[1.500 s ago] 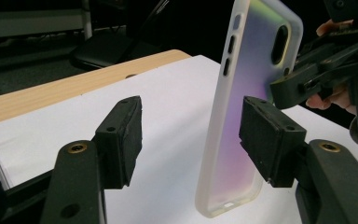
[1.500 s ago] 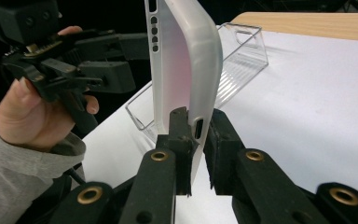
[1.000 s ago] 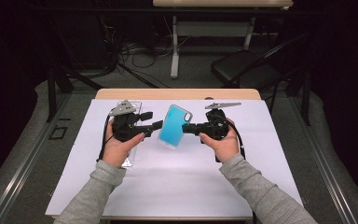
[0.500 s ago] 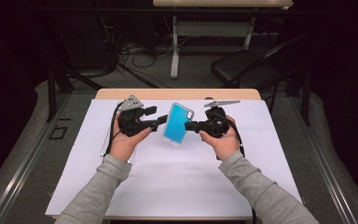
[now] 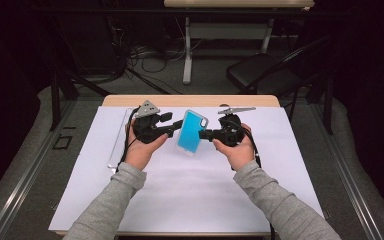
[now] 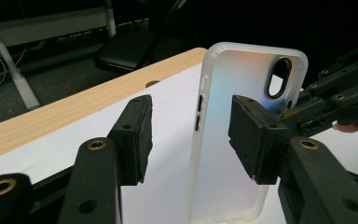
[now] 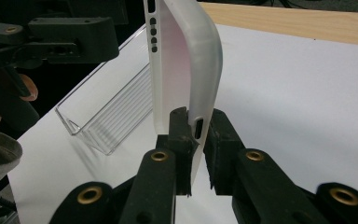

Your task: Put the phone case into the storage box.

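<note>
Phone case [image 5: 192, 132]: translucent, rounded; right gripper [image 7: 197, 144] clamps edge, left gripper [image 6: 189, 135] closing, unclamped.

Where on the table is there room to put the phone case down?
The white sheet is bare between the forearms and toward the near edge, and also right of the right gripper. It is crowded at the left, where the clear tray lies beside the left gripper, near the phone case.

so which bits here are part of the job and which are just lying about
In the job:
- phone case, clamped in the right gripper
- left gripper, its jaws just closing around the case's edge, pads not yet pressing

Lying about:
- clear tray on the white sheet
- chair behind the table
</note>
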